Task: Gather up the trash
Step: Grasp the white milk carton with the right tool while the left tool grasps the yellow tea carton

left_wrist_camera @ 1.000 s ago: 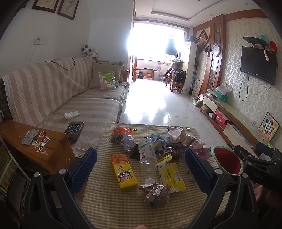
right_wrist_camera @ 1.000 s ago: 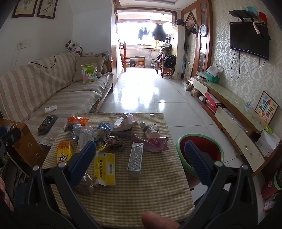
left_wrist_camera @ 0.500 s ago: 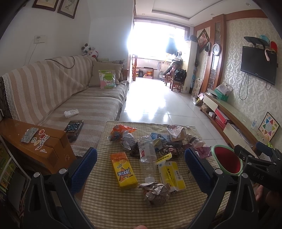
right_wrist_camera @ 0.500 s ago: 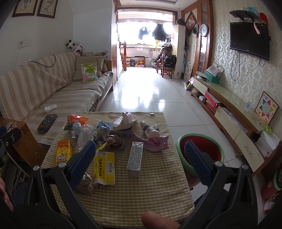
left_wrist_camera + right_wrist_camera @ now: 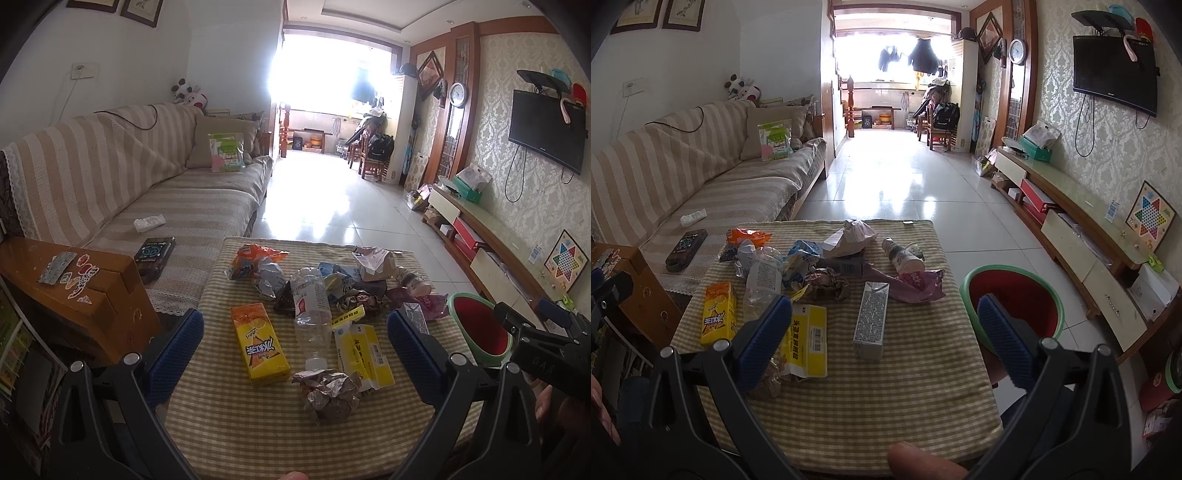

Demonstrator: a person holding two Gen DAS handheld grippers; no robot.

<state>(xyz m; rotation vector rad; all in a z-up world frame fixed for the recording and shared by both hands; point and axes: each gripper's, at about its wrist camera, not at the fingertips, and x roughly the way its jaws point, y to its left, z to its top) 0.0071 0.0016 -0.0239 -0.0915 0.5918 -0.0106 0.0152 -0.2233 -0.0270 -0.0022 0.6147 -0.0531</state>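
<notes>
At 9 o'clock of the left wrist view a wooden side cabinet (image 5: 85,295) stands tight against the table's left edge, with the striped sofa (image 5: 122,184) behind it at 10. The left gripper (image 5: 295,336) is spread wide and holds nothing, hovering over the near part of the checked table (image 5: 236,424). The trash lies between its fingers: an orange drink carton (image 5: 260,343), a clear plastic bottle (image 5: 312,314), a yellow box (image 5: 364,349) just beside the bottle, and a crumpled foil wad (image 5: 328,391) nearest, with more wrappers heaped toward 12. The near strip of cloth is bare. The right gripper (image 5: 879,336) is also spread and empty; a grey carton (image 5: 871,317) lies between its fingers. At 3 o'clock a green basin with a red inside (image 5: 1015,295) sits just off the table's right edge. Open tiled floor (image 5: 897,177) runs toward 12, a low TV bench (image 5: 1082,229) at 2.
</notes>
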